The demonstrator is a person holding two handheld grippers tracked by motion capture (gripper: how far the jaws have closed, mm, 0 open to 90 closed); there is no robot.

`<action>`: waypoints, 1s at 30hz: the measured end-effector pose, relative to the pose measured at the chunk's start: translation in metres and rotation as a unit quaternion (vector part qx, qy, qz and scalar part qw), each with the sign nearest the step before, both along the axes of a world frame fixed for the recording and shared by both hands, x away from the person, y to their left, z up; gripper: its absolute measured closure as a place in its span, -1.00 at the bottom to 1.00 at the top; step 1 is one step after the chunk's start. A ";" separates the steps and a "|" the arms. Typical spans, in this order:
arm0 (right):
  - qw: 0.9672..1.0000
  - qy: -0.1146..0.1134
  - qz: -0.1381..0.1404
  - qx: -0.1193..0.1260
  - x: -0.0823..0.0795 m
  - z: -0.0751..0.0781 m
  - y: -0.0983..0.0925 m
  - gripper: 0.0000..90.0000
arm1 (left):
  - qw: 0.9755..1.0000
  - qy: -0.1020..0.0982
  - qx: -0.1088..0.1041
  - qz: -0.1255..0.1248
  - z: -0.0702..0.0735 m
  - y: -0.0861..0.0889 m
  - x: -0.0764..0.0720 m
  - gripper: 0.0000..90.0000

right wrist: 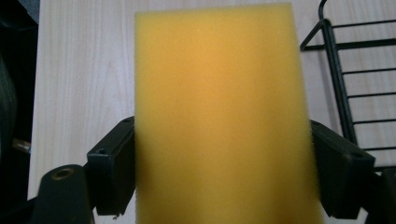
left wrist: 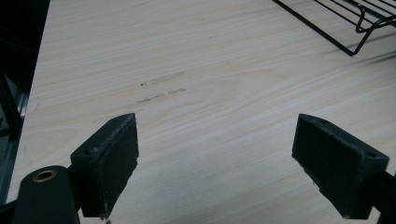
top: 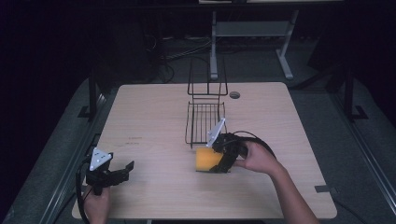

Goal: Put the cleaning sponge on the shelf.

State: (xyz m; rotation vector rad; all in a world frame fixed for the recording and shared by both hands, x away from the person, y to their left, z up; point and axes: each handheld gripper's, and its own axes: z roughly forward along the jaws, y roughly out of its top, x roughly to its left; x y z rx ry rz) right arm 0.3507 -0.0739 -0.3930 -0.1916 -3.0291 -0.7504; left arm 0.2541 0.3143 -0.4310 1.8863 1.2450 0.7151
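A yellow sponge (top: 208, 160) rests on the light wooden table (top: 149, 112), just in front of a black wire rack (top: 204, 117). My right gripper (top: 218, 161) reaches it from the right, one jaw pressed against each side. In the right gripper view the sponge (right wrist: 219, 116) stands between the two jaws of that gripper (right wrist: 224, 179) and hides the table ahead. My left gripper (top: 123, 171) hovers near the table's front left corner. In its own view the left gripper (left wrist: 215, 158) is open, with bare wood between the fingers.
The wire rack (right wrist: 345, 84) lies close on the right of the sponge, and its corner (left wrist: 355, 23) is far ahead of the left gripper. A round cable hole (top: 235, 94) sits near the table's far edge. Behind the table stand dark floor and desk legs (top: 214, 46).
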 end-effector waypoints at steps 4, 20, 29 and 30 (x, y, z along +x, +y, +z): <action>1.000 0.006 -0.001 0.011 0.009 0.001 0.001 -0.55 | 1.000 -0.001 -0.001 0.000 0.000 0.000 0.000 -0.69; 0.999 -0.001 -0.001 0.037 0.040 0.006 0.012 -0.55 | 1.000 0.002 0.000 -0.004 -0.001 -0.001 0.002 -0.69; 0.999 -0.006 -0.009 0.031 0.055 0.013 0.016 -0.55 | 1.000 0.003 0.003 -0.010 -0.001 -0.003 0.003 -0.69; 0.999 -0.007 -0.008 0.031 0.057 0.013 0.016 -0.55 | 1.000 0.003 0.003 -0.009 -0.001 -0.003 0.003 -0.69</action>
